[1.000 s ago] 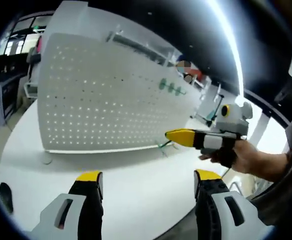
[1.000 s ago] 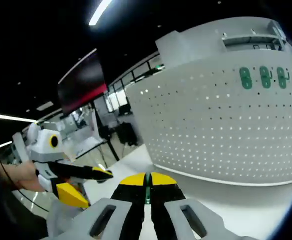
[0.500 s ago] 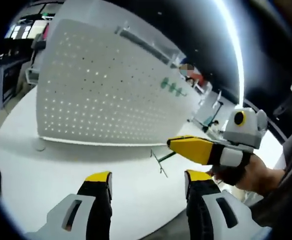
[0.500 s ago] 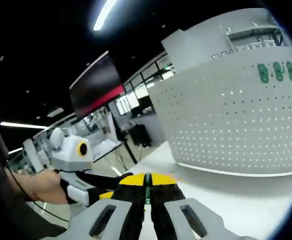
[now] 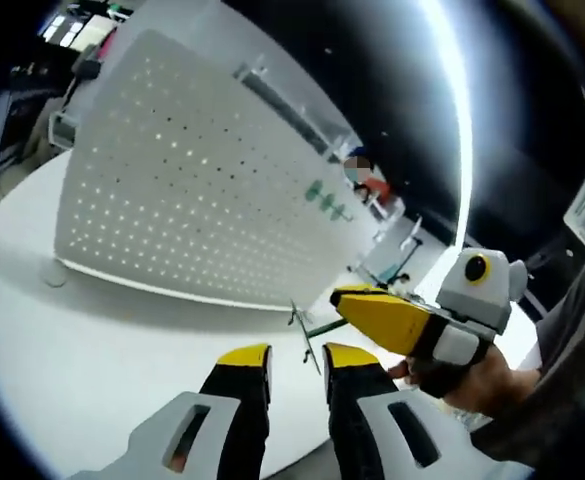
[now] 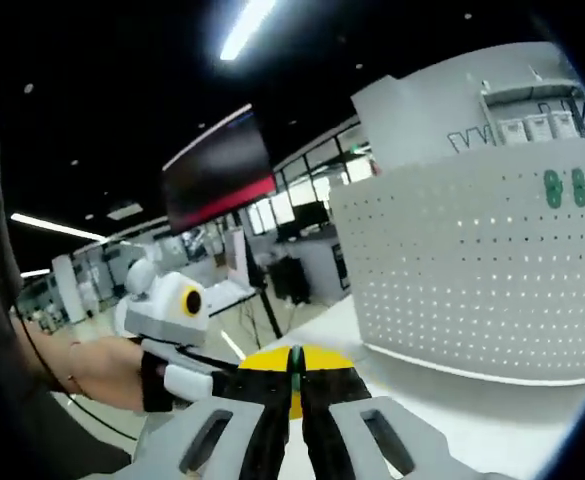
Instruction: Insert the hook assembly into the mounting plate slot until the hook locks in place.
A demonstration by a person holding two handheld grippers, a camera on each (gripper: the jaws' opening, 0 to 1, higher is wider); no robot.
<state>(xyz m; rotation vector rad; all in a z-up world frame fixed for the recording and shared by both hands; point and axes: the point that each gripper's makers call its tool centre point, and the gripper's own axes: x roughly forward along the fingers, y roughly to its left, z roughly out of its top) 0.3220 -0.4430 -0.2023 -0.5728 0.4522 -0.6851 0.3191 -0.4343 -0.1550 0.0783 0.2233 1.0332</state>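
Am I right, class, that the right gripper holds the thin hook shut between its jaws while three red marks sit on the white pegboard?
One detail is wrong: the marks on the pegboard are green, not red, as the right gripper view shows. The rest stands: the right gripper is shut on the thin hook, and the pegboard is white.

My left gripper has its jaws nearly together with a narrow gap, while my right gripper, held in my right hand, has its yellow-tipped jaws pressed closed on a thin green piece.
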